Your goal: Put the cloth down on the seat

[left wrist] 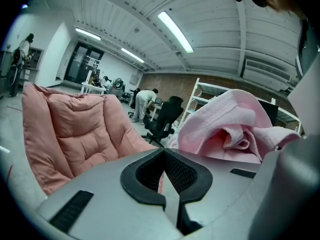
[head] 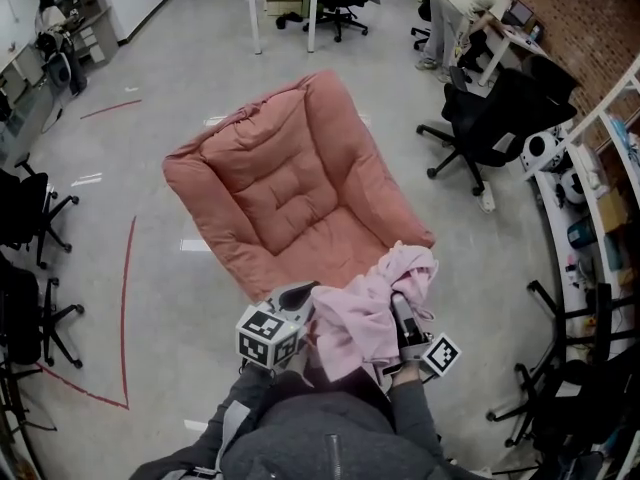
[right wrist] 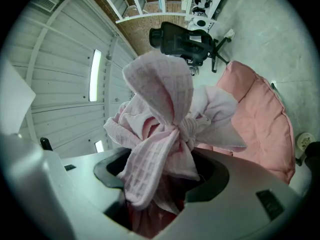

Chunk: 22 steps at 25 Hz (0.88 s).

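Pink cloth (head: 362,313) pinched in my right tongs (right wrist: 159,196) | left tongs (left wrist: 169,179) pressed together, empty | step: carrying | next: reach far over seat (head: 280,183), release.

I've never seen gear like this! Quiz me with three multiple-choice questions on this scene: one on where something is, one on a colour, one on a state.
1. Where does the seat lie?
A) on a desk
B) on the floor
C) on a shelf

2. What colour is the cloth?
A) blue
B) green
C) light pink

3. What state is the right gripper in?
A) shut on the cloth
B) open and empty
C) lying on the seat

Answers:
1 B, as the head view shows the padded seat resting flat on the pale floor.
2 C, as it shows light pink in all three views, paler than the seat.
3 A, as the right gripper view shows the bunched cloth pinched between its jaws.
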Each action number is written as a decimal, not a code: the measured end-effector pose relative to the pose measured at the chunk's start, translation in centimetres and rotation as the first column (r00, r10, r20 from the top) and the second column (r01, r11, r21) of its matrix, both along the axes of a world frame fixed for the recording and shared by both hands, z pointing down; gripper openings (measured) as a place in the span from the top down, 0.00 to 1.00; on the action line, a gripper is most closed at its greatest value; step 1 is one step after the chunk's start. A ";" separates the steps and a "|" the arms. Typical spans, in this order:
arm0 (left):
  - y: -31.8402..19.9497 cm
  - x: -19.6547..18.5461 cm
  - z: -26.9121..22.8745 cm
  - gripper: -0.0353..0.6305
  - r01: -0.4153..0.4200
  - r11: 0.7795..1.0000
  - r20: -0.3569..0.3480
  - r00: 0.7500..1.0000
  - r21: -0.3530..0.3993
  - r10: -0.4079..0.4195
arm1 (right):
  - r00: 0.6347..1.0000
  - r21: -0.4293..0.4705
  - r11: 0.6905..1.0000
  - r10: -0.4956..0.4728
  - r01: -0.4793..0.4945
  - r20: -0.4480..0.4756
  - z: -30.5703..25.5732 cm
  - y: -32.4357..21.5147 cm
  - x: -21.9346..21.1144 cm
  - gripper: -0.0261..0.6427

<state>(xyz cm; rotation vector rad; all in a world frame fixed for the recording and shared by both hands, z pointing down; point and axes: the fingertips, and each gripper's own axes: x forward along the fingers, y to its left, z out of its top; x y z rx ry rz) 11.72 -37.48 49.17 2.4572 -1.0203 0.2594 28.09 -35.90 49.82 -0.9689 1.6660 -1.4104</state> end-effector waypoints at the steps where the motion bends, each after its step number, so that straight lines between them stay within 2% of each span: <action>1: -0.5 0.2 -0.1 0.94 0.010 1.000 0.003 1.000 0.002 -0.010 | 1.000 0.005 1.000 -0.013 0.013 -0.005 0.0 -0.8 0.2 0.53; 9: -4.9 1.5 -0.9 0.94 0.071 0.997 0.041 0.997 0.022 -0.072 | 0.995 0.029 0.995 -0.095 0.095 0.000 -0.4 -6.7 1.8 0.53; 15: -8.3 0.9 -1.6 0.94 0.127 0.991 0.059 0.990 0.049 -0.130 | 0.989 0.029 0.988 -0.149 0.149 -0.005 0.5 -10.8 2.5 0.53; 22: -11.2 -0.3 -1.9 0.94 0.132 0.987 0.088 0.986 0.091 -0.140 | 0.983 0.034 0.983 -0.180 0.182 -0.047 1.9 -15.1 2.0 0.53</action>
